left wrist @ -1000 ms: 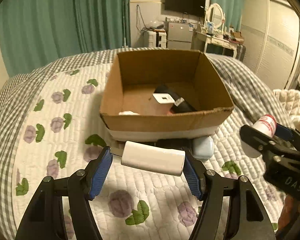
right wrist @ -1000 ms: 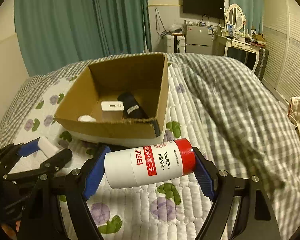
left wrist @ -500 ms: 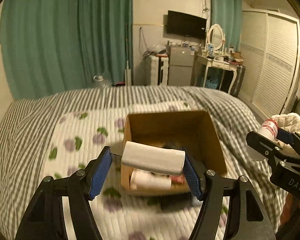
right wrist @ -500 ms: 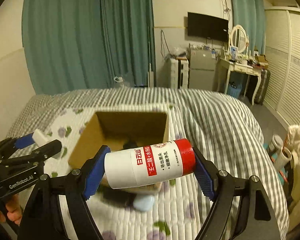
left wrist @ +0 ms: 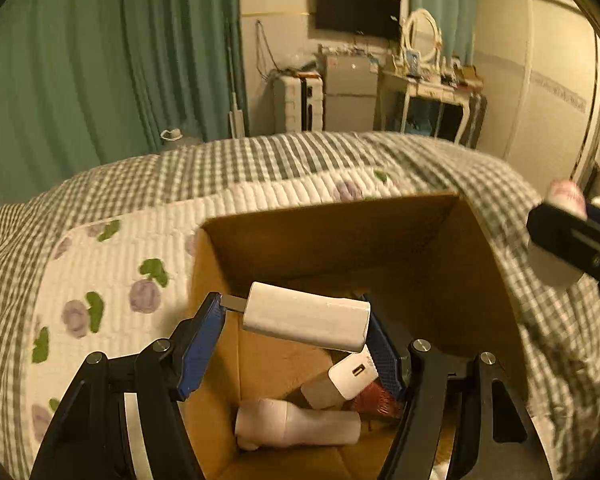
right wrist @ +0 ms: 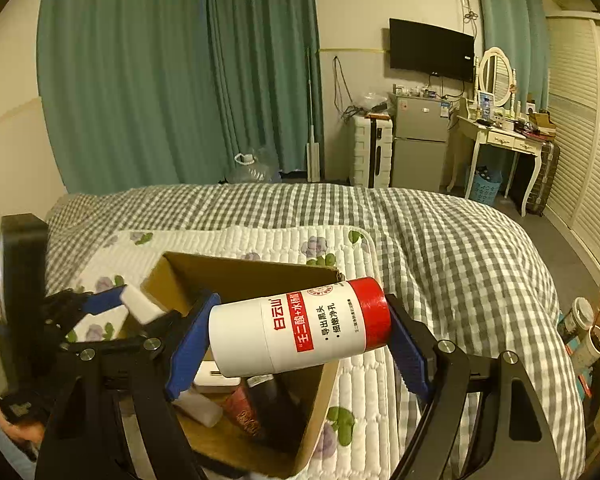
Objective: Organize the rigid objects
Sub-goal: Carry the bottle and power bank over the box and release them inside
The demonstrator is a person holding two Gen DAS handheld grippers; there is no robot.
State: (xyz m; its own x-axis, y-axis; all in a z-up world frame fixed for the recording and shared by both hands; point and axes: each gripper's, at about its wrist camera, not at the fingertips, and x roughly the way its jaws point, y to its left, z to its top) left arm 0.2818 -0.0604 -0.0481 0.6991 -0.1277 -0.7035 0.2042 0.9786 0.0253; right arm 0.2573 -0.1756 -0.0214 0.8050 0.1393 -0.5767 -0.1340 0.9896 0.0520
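My left gripper (left wrist: 296, 332) is shut on a white plug-shaped charger (left wrist: 306, 316) and holds it just above the open cardboard box (left wrist: 332, 236). Inside the box lie a pale pink bottle (left wrist: 300, 426), a white USB adapter (left wrist: 354, 374) and a red item (left wrist: 374, 402). My right gripper (right wrist: 298, 340) is shut on a white tube with a red cap and red label (right wrist: 300, 336), held over the box's right side (right wrist: 316, 404). The left gripper with its charger shows at the left of the right wrist view (right wrist: 112, 300). The right gripper shows blurred at the right edge of the left wrist view (left wrist: 568, 236).
The box sits on a bed with a white quilted floral pad (left wrist: 112, 264) over a grey checked cover (right wrist: 440, 248). Green curtains, a TV, a small fridge and a dressing table stand beyond the bed.
Both grippers rose and then moved forward over the box. The left one now hangs above its inside. Both still hold their objects.
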